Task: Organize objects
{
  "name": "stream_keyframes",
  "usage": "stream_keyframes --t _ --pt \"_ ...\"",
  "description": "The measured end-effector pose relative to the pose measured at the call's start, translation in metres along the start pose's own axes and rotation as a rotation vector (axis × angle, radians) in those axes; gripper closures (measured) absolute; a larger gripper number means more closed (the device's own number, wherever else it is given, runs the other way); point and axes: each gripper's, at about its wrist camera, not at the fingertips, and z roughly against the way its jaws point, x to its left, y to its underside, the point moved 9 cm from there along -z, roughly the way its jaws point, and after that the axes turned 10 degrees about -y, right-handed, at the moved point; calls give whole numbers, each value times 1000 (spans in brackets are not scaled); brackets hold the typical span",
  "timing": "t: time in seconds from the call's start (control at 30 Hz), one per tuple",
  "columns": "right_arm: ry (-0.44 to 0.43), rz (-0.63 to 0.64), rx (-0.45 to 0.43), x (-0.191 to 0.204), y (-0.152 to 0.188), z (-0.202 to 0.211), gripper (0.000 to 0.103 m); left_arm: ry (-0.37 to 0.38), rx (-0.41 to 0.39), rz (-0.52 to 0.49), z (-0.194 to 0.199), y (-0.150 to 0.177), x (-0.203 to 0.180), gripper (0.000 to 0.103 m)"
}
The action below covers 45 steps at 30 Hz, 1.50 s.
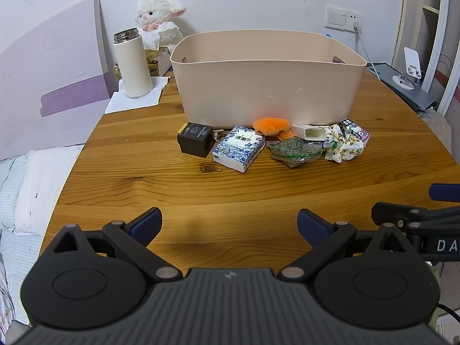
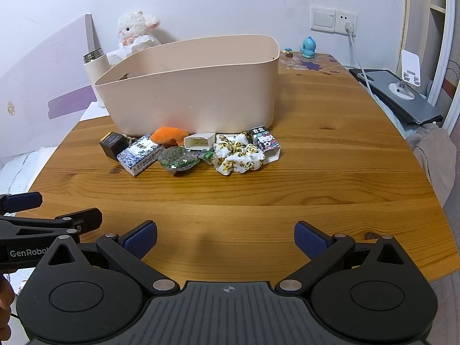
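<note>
Left wrist view shows the clutter ahead of the left gripper (image 1: 228, 225): a black box (image 1: 195, 139), a tissue pack (image 1: 238, 148), an orange plush (image 1: 271, 126), a white carton (image 1: 309, 132), a green packet (image 1: 296, 151), a floral scrunchie (image 1: 343, 146) and a cartoon box (image 1: 355, 128), all in a row on the counter (image 1: 143, 189), touching or just beside the near wall of the beige bin (image 1: 267, 92). Nothing appears to be sorted yet, so by my reading the task stands at its start, with the first pick to be chosen. Both grippers are spread wide and empty; the right gripper (image 2: 225, 237) hangs just right of the left one, each tilted down at the counter, well short of the row. From the left gripper the black box and tissue pack lie ahead and slightly left; from the right gripper the scrunchie and cartoon box lie ahead, a little right. The next move probably calls for reaching forward and down over one item, closing on it, then lifting it over the bin's rim. Beyond the bin, to the left, stand a flask (image 1: 132, 63) and a plush lamb (image 1: 159, 14).
</note>
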Motion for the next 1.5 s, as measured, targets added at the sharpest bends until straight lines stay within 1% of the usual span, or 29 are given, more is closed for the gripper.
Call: stream_keyframes --t 1.5 --pt "17 7 -13 -4 -6 3 0 -1 -15 -6 1 -6 -2 2"
